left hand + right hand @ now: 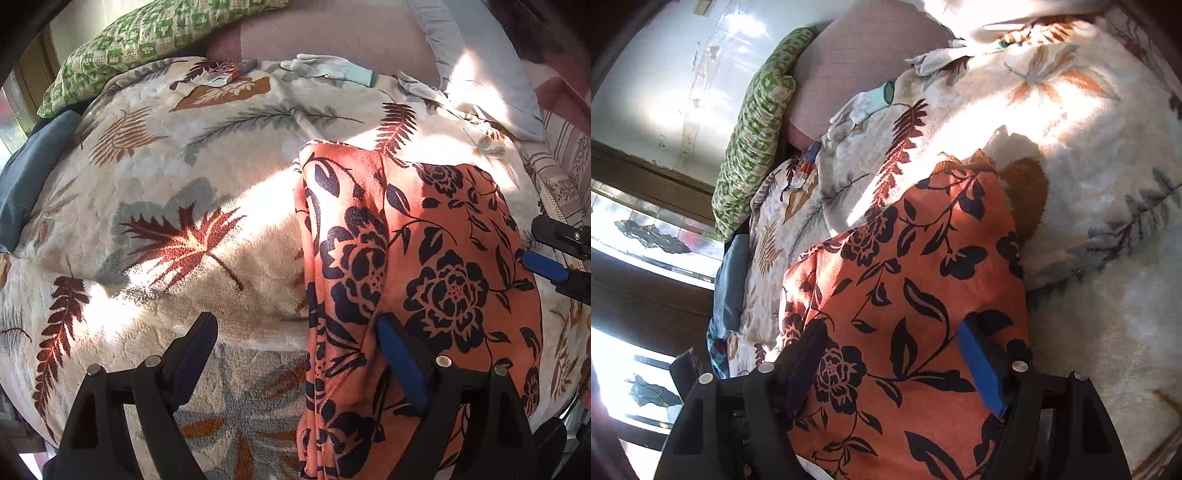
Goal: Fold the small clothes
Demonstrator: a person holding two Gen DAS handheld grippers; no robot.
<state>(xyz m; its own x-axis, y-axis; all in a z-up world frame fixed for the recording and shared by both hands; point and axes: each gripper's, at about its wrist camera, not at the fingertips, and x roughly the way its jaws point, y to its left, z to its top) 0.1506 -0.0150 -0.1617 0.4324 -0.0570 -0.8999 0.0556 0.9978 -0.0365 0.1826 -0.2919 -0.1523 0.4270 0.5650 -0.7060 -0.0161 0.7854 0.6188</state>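
Lying across a bed, a cream fleece blanket (pixel 177 206) printed with brown and grey fern leaves carries everything here, lit by strong patches of sunlight. At its far left rests a green-and-white patterned pillow (pixel 147 40), with a dark blue cloth (pixel 33 177) bunched at the left edge just below it. Along the far side lie a pale glove with a teal cuff (pixel 328 68), a second pale glove (pixel 417 86) to its right, and a small red-and-blue packet (pixel 231 74) to the left; none of these reaches the work area. The task's thing, an orange garment with a black flower print (pixel 424 258), lies on the right half of the blanket, running from mid-distance down to the near edge, with a lengthwise fold along its left side. The left claw (pixel 299 354) points steeply down over that left edge, its jaws spread wide: one blue-padded finger hangs over the orange cloth, the other over bare blanket, neither pinching anything. The right claw (pixel 894 354), seen from its own camera, tilts down over the garment's near part with jaws likewise spread, the printed cloth showing between them but not gripped. In the left view its dark fingers with a blue pad enter from the right edge, beside the garment's right border.
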